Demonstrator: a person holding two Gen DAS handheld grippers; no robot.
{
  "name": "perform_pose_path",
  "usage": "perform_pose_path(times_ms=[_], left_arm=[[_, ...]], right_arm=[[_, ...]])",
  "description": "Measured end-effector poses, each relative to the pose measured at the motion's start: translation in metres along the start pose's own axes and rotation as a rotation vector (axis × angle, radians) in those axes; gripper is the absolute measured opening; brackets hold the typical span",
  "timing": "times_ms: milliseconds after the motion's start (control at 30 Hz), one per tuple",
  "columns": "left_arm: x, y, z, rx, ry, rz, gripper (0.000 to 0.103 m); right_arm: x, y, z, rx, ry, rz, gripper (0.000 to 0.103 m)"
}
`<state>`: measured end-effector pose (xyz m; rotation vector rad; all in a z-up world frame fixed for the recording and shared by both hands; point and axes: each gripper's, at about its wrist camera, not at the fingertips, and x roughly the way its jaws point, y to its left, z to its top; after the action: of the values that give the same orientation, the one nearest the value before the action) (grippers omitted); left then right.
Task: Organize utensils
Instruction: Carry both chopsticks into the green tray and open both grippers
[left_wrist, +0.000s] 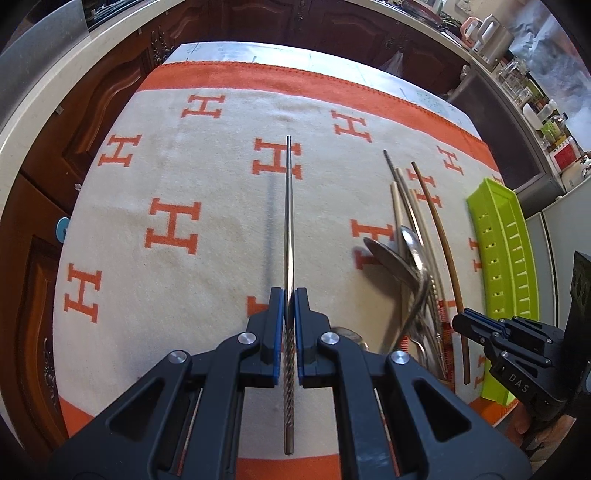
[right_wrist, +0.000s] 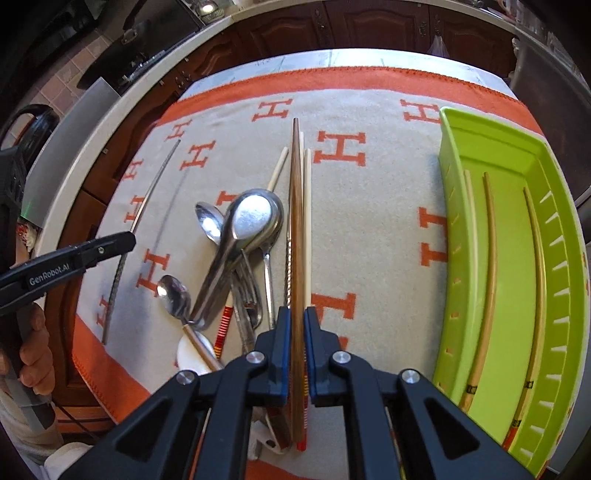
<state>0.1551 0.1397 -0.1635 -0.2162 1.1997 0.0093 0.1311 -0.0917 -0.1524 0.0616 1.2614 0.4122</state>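
My left gripper (left_wrist: 289, 306) is shut on a metal chopstick (left_wrist: 288, 206) with a twisted handle end, held above the blanket. The right wrist view shows that gripper (right_wrist: 110, 243) and metal chopstick (right_wrist: 155, 184) at the left. My right gripper (right_wrist: 295, 325) is shut on a brown wooden chopstick (right_wrist: 295, 221) at the right edge of the utensil pile (right_wrist: 251, 218) of spoons, forks and pale chopsticks (right_wrist: 307, 221). A green tray (right_wrist: 448, 155) on the right holds three chopsticks (right_wrist: 491, 240). In the left wrist view the right gripper (left_wrist: 476, 325) sits between the pile (left_wrist: 413, 266) and the tray (left_wrist: 506, 258).
A beige blanket (left_wrist: 207, 155) with orange H marks and an orange border covers the table. A white ceramic spoon (right_wrist: 192, 354) lies at the pile's near end. Dark wooden cabinets (left_wrist: 92, 110) and a pale countertop ring the table. A hand (right_wrist: 33, 350) holds the left gripper.
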Motion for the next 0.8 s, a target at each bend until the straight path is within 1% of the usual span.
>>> perform_pose_path(times_ms=[200,500,633,800], left_arm=[[-0.024,-0.020,-0.009,0.032,-0.023,-0.035,0.003],[-0.056,-0.074,-0.037,0.115,-0.033,-0.092,0.003],[-0.064,-0.104,-0.045,0.162,-0.036,-0.100,0.003],[-0.068,-0.147,-0.048,0.220,-0.031,-0.115,0.003]], right_arm=[[-0.027,0.001,-0.011,0.021,-0.047,0.034,0.006],[-0.074,-0.005,-0.043,0.046,-0.124,0.066,0.006],[-0.096,-0.018,-0.059,0.073,-0.160,0.079,0.006],[-0.118,-0.044,-0.073,0.119,-0.211,0.086,0.007]])
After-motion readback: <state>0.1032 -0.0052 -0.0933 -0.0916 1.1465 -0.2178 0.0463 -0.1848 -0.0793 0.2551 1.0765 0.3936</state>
